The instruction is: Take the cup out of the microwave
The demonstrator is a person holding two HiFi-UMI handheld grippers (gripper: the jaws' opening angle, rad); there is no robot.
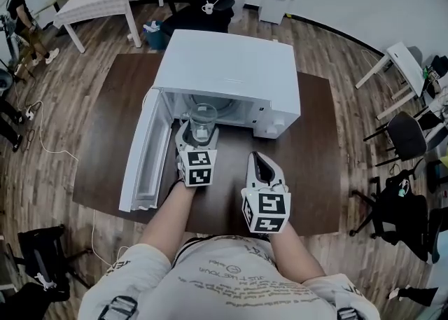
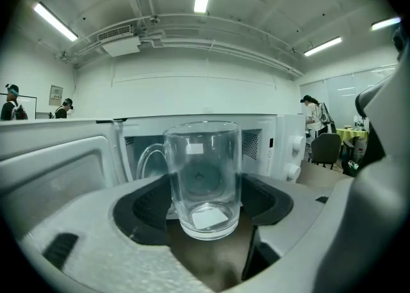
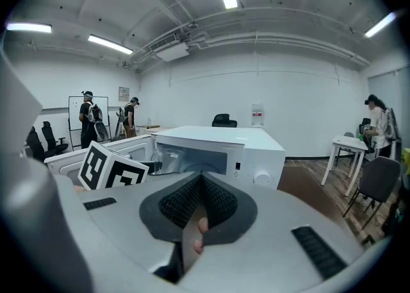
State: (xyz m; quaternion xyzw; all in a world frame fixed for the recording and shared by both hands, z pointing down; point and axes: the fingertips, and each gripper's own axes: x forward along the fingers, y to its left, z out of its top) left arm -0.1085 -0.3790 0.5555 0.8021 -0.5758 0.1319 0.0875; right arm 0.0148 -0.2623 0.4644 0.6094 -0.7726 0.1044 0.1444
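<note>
**Clear glass handled cup (image 1: pixel 203 121) clamped in the left gripper (image 1: pixel 199 133)**

The white door (image 1: pixel 140 161) stands swung open at the left. The cup sits upright between the left gripper's closed pads, at the mouth of the white box-shaped microwave (image 1: pixel 231 66). Further right, the right gripper (image 1: pixel 259 164) hovers above the dark brown worktop (image 1: pixel 315 150), jaws together and empty.

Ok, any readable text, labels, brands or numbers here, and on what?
Nothing reads clearly.
Shirt: printed lines, upside down, too blurred to read.
Microwave: no legible brand or numbers.
Cup: white sticker at the base, nothing legible on it.
Marker cubes: black-and-white squares, no words.
</note>
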